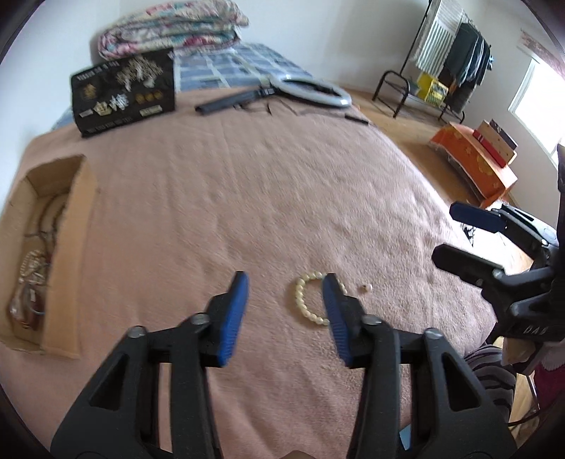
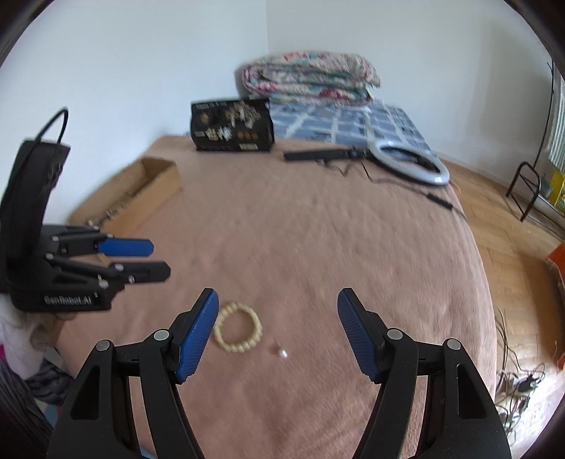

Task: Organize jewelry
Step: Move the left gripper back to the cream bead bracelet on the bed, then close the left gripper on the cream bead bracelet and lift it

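A cream bead bracelet (image 1: 299, 296) (image 2: 259, 326) lies flat on the pink blanket, with a small loose pearl (image 1: 363, 287) (image 2: 282, 353) just to its right. My left gripper (image 1: 286, 280) (image 2: 160, 259) hovers over it, open and holding nothing; its right finger (image 1: 335, 307) covers part of the ring. My right gripper (image 2: 278, 294) (image 1: 446, 233) is open wide and empty, above the bracelet and pearl. An open cardboard box (image 1: 70, 226) (image 2: 155, 183) at the left holds tangled jewelry. A black jewelry display board (image 1: 123, 88) (image 2: 233, 123) stands at the far end.
A ring light on a black stand (image 1: 310, 88) (image 2: 409, 159) lies across the far bed. A folded floral quilt (image 1: 169, 28) (image 2: 310, 77) sits behind the board. To the right, beyond the bed edge, are wood floor, a clothes rack (image 1: 441, 63) and an orange box (image 1: 473, 159).
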Demonstrator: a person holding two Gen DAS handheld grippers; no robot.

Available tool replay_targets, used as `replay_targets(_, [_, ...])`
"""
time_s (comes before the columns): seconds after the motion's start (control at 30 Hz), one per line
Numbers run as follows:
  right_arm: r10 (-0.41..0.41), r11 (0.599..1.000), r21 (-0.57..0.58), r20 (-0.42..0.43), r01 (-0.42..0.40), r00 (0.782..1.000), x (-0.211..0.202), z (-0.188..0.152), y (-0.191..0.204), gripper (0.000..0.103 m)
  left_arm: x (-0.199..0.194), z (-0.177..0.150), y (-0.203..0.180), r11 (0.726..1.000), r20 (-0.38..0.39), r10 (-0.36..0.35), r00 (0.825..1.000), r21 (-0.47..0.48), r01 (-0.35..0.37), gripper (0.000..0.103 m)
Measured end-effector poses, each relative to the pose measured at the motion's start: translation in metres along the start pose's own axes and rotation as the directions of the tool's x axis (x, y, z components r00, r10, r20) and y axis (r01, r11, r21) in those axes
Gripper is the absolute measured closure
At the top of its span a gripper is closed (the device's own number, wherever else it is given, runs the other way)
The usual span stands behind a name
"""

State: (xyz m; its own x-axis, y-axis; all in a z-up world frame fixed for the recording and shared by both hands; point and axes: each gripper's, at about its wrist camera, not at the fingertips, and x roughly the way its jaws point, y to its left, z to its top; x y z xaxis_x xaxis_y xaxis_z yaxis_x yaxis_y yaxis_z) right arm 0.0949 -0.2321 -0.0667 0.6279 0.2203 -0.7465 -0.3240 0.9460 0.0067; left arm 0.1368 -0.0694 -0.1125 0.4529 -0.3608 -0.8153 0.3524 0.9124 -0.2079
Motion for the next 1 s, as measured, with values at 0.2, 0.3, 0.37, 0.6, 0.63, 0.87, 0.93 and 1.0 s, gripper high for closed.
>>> replay_targets(0.2, [0.028, 1.0, -0.008, -0.11, -0.029, 0.994, 0.029, -0.022, -0.009, 0.034, 0.04, -0.005, -0.006, 1.0, -0.098, -0.021, 0.995, -0.023, 0.018, 0.076])
replay_targets(0.3, [0.048, 0.998, -0.024, -0.168, -0.052, 0.985, 0.044, -0.031, -0.009, 0.047, 0.054, -0.007, -0.01, 1.0, -0.129, -0.021, 0.991, -0.017, 0.019, 0.076])
replay_targets(0.37, [0.063, 0.997, -0.02, -0.201, -0.068, 0.977, 0.053, -0.036, -0.01, 0.057, 0.063, -0.008, -0.012, 1.0, -0.15, -0.019, 0.988, -0.013, 0.018, 0.076])
replay_targets(0.6, [0.085, 0.994, -0.042, -0.245, -0.098, 0.966, 0.069, -0.043, -0.009, 0.067, 0.09, -0.011, -0.018, 1.0, -0.203, 0.001, 0.979, -0.001, -0.001, 0.079])
replay_targets(0.63, [0.079, 0.994, -0.052, -0.25, -0.095, 0.965, 0.071, -0.044, -0.007, 0.067, 0.094, -0.012, -0.019, 1.0, -0.209, 0.006, 0.978, 0.002, -0.006, 0.079])
replay_targets(0.87, [0.07, 0.993, -0.071, -0.293, -0.094, 0.953, 0.085, -0.05, -0.005, 0.078, 0.109, -0.014, -0.021, 0.998, -0.219, 0.046, 0.975, 0.04, -0.038, 0.083])
replay_targets(0.93, [0.062, 0.994, -0.069, -0.306, -0.087, 0.95, 0.09, -0.051, -0.005, 0.081, 0.111, -0.014, -0.022, 0.998, -0.216, 0.051, 0.975, 0.042, -0.043, 0.086])
replay_targets(1.0, [0.061, 0.994, -0.064, -0.314, -0.085, 0.947, 0.094, -0.051, -0.006, 0.082, 0.112, -0.014, -0.021, 0.998, -0.213, 0.058, 0.975, 0.043, -0.05, 0.089])
